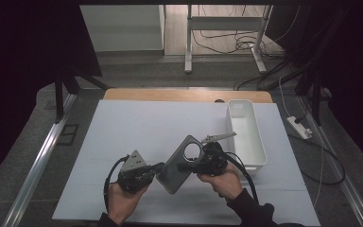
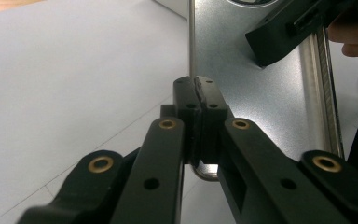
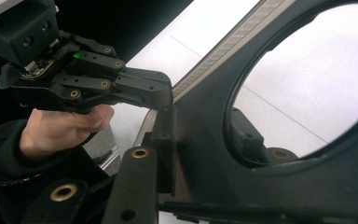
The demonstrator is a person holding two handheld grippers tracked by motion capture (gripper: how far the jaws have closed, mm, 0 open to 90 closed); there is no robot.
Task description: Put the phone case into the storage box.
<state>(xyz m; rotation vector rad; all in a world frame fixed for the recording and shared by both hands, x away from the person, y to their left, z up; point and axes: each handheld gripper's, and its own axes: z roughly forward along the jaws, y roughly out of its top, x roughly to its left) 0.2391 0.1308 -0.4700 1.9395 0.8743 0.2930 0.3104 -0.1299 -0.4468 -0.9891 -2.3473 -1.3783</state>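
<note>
high view | left tool (image 1: 157,168) clamps metal plate (image 1: 172,172) edge | right tool (image 1: 185,166) grips it (by hole)

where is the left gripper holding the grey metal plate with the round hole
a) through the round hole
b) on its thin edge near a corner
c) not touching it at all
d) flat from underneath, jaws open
b: in the left gripper view the left gripper has its jaws shut on the thin edge of the grey metal plate, near its rounded corner; the high view shows that grip at the plate's lower left edge.
</note>
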